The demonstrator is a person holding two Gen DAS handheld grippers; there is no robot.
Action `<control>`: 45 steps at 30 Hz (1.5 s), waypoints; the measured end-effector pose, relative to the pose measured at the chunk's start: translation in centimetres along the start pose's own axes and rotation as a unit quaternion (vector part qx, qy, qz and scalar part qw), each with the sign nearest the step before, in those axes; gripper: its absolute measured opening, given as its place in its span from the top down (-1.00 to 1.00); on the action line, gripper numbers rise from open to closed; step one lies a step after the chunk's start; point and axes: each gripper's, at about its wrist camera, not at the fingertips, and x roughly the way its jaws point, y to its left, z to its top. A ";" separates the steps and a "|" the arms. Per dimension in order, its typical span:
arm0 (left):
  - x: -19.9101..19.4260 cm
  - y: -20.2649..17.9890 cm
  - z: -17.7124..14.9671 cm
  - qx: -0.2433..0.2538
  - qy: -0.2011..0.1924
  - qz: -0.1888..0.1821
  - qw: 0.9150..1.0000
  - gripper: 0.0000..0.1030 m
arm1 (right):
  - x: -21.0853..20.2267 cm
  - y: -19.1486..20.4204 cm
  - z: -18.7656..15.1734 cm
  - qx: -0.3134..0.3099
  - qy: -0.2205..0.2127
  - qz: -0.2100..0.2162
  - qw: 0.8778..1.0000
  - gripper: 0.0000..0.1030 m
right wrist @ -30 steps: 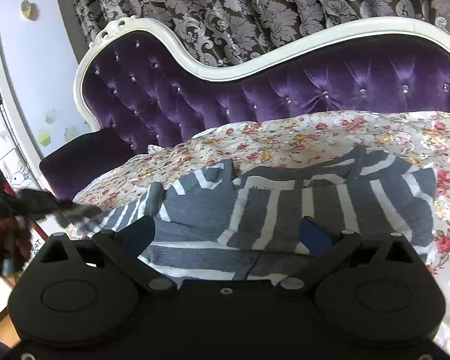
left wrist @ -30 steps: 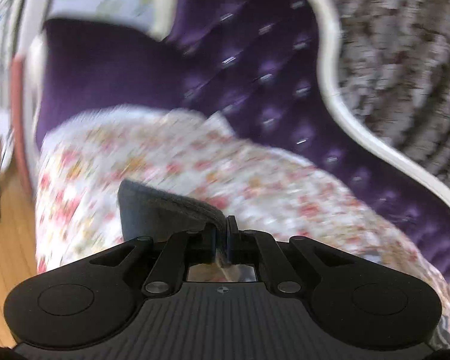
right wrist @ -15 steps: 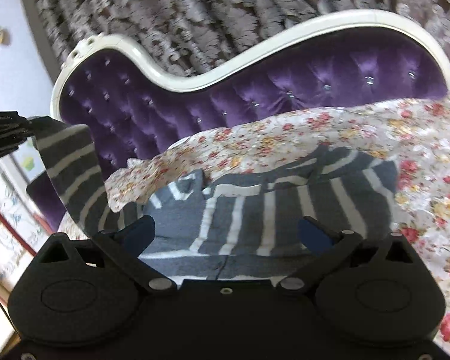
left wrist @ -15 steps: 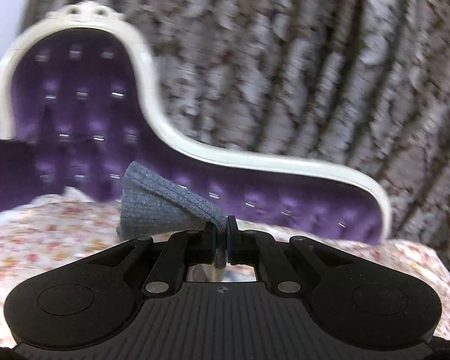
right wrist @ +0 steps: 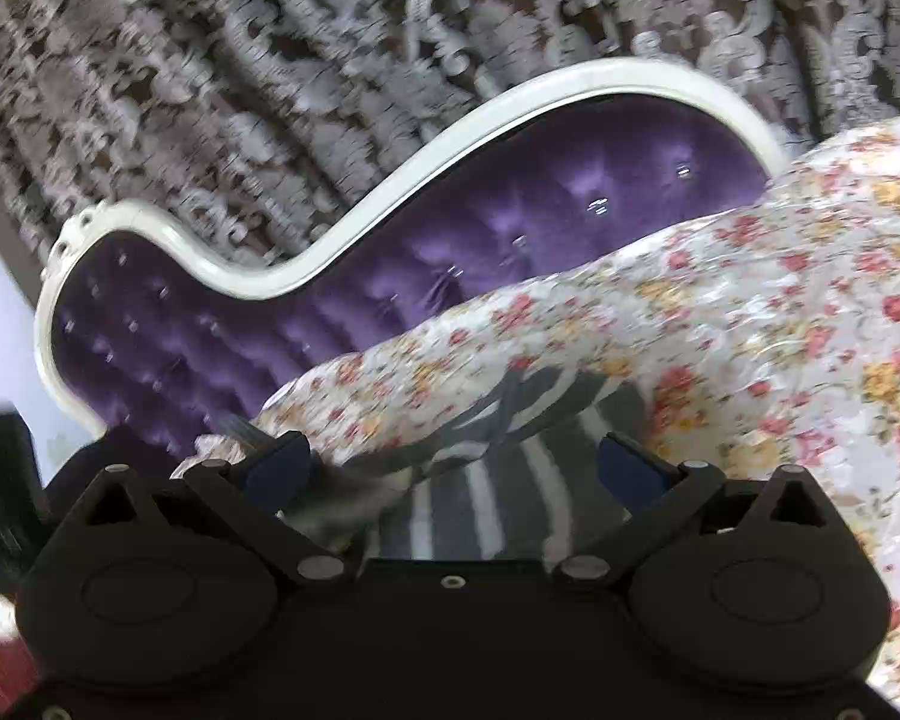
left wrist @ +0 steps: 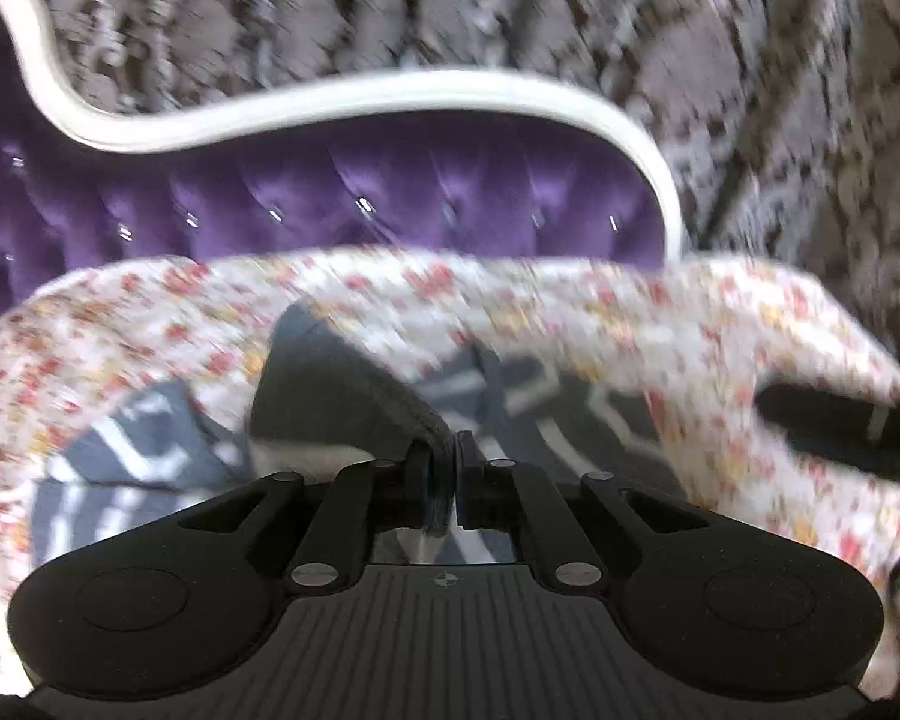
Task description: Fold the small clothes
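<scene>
Two grippers: the left gripper (left wrist: 444, 450) pinches a grey flap of the striped top (left wrist: 138, 450) mid-frame; the right gripper (right wrist: 456, 462) gapes wide, stripes beyond it.

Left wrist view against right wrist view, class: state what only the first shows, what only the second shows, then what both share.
Only the left wrist view: the left gripper, shut on a grey sleeve end of the striped garment, and a dark object at the right edge, too blurred to identify.

Only the right wrist view: the right gripper, its blue fingers wide apart and holding nothing, above the striped garment.

Both: the garment on the floral cover, the purple tufted sofa back, the patterned curtain.
</scene>
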 end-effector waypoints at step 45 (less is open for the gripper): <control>-6.0 4.8 -13.5 -0.064 0.014 0.100 0.993 -0.95 | 7.8 -0.7 -2.8 -0.062 0.078 -0.066 0.993 -0.77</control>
